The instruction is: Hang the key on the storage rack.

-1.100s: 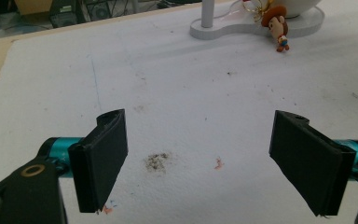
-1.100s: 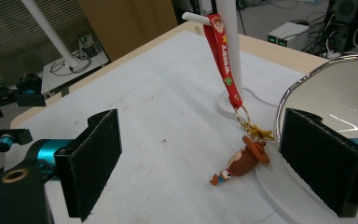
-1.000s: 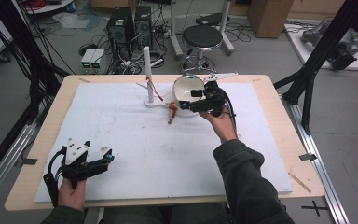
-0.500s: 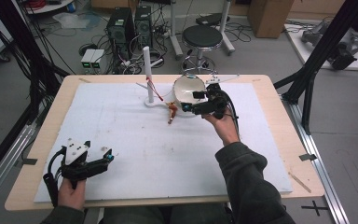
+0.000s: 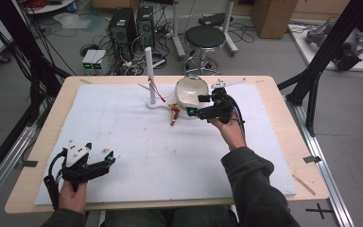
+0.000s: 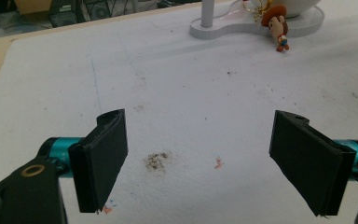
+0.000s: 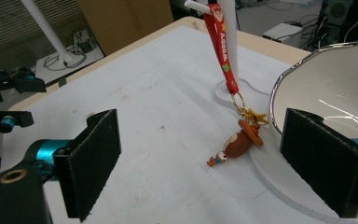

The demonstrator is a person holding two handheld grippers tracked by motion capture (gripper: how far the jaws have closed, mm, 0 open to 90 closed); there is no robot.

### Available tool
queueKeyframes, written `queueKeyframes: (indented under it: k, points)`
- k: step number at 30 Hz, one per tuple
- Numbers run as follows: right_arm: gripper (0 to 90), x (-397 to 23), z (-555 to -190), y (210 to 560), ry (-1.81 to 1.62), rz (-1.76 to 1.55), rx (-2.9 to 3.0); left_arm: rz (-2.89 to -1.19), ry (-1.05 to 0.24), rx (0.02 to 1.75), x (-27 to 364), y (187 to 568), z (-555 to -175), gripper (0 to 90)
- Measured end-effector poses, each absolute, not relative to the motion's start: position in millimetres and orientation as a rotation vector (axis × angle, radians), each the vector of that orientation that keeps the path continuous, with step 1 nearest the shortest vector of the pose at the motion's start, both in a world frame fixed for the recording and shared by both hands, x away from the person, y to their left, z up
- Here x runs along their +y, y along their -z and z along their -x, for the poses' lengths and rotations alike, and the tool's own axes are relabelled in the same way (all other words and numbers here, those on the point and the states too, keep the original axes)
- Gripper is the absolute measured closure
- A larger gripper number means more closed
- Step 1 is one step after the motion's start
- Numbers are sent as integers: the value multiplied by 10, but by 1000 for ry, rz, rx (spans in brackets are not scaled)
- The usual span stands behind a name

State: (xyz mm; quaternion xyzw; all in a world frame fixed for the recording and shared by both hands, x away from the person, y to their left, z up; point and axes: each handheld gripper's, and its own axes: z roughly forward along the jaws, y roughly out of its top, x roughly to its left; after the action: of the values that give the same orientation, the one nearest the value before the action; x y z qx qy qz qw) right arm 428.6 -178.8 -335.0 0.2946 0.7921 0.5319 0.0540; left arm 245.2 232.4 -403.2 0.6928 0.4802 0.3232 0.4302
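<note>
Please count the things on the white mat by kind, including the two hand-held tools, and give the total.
Tools: 2, left tool and right tool
White stand with post: 1
White bowl: 1
Figure keychain on red strap: 1
Total: 5

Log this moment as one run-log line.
right hand-held gripper: open, near keychain figure, not touching | strap: hung on stand peg | left hand-held gripper: open, holding nothing, over mat
</note>
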Motion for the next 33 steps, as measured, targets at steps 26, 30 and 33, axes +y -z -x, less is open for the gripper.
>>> queueKeyframes:
  k: [26,30,33]
  points:
    - [114,-2026,-4119,3491,-1561,-918,2389,-1732,-800,1195,2322,4034,-2457,197]
    - [114,-2053,-4092,3517,-1543,-920,2388,-1733,-799,1195,2321,4034,-2457,197]
    - [114,-2068,-4067,3519,-1526,-917,2394,-1732,-798,1195,2321,4034,-2456,197]
